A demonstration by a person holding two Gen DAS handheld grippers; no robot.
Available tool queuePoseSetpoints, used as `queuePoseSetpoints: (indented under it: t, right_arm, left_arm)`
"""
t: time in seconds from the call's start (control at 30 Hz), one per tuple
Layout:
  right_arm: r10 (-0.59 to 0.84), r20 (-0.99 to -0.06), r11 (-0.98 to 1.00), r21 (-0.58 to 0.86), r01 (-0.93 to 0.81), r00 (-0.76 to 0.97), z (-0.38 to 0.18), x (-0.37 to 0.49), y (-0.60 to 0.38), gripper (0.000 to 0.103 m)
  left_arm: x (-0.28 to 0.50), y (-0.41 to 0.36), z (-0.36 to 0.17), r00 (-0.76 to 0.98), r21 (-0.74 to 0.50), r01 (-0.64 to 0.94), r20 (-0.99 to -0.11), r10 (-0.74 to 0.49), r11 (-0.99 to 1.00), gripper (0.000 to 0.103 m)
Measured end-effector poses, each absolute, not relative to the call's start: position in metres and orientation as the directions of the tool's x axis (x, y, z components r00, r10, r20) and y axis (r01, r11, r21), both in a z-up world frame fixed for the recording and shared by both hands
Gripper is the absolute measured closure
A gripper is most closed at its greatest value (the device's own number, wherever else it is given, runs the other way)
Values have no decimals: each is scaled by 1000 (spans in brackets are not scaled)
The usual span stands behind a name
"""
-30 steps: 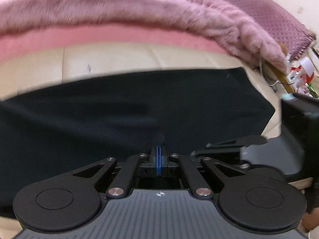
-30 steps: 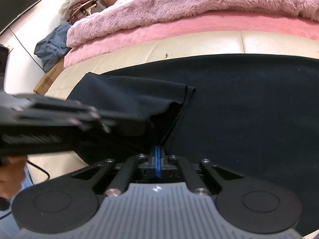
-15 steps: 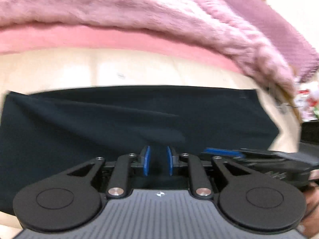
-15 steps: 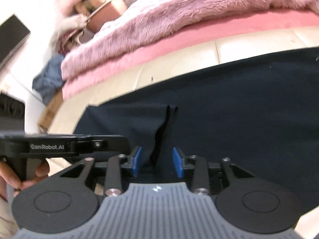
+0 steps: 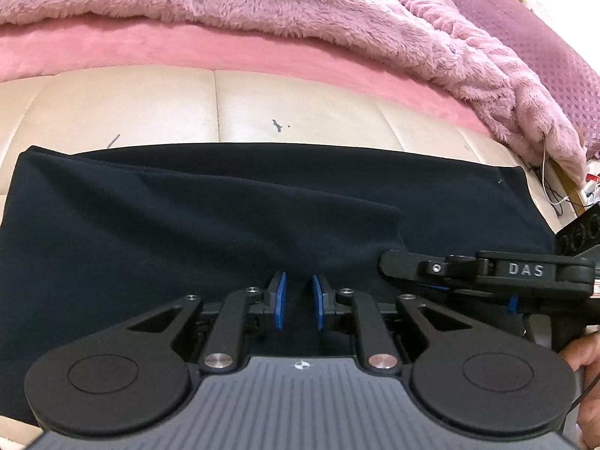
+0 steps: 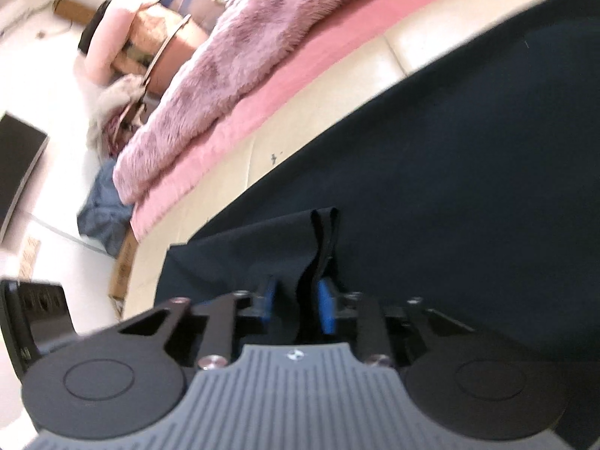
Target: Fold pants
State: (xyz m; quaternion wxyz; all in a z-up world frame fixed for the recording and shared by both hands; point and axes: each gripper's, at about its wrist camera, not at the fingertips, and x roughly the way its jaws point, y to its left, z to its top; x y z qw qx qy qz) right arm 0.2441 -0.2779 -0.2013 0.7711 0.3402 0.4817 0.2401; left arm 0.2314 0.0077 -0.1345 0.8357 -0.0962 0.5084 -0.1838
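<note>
Pants [image 5: 225,225] lie flat on cream mattress [image 5: 300,112], mid-frame. Soft, limp fabric; we'd pinch hem corners. Left gripper [image 5: 299,302] sits slightly open, nothing pinched. Right gripper [image 6: 296,305] has just been closing round a hem fold, pads not yet pressing.

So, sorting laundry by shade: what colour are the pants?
Very dark navy pants, almost black; clearest in the left wrist view.

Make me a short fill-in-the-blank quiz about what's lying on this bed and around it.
1. The pants are ____ in colour.
2. They lie on a ____ quilted surface.
3. Behind it lies a fluffy ____ blanket.
4. The pads on the left hand-held gripper are ____.

Missing words: black; cream; pink; blue
</note>
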Motion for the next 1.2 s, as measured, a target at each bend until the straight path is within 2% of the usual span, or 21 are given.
queuePoseSetpoints:
  t: [0.07,0.2,0.33,0.5,0.77,0.97,1.2]
  right_arm:
    - [707,-567,630,777,-11,423,-206,246,-281,102]
    - [695,-563,649,758,-55,446,-184,241,-275,103]
    - [688,-551,683,711,-166,472,-132,239,-265,103]
    - [645,-537,745,600,-291,544,-48,242,-279,103]
    - [510,-596,852,451,-266,620,44,249,-378,103]
    - [385,-675,915,371,-162,630,48,262,-471,103]
    - [287,-751,944,327,-42,595,-16,282,-547,103]
  left_arm:
    - [231,7,-133,421,-342,209,-814,-400,916,85]
    - [222,17,-115,482,-352,190,-780,-399,917,85]
    - [205,48,-82,585,-353,147,-722,-369,924,85]
    - [195,81,-57,650,-311,87,-702,-290,947,85]
    - [193,73,-54,657,-295,100,-697,-286,950,85]
    - [207,35,-69,613,-271,164,-725,-313,949,85]
    - [227,-6,-93,545,-255,212,-771,-331,943,85]
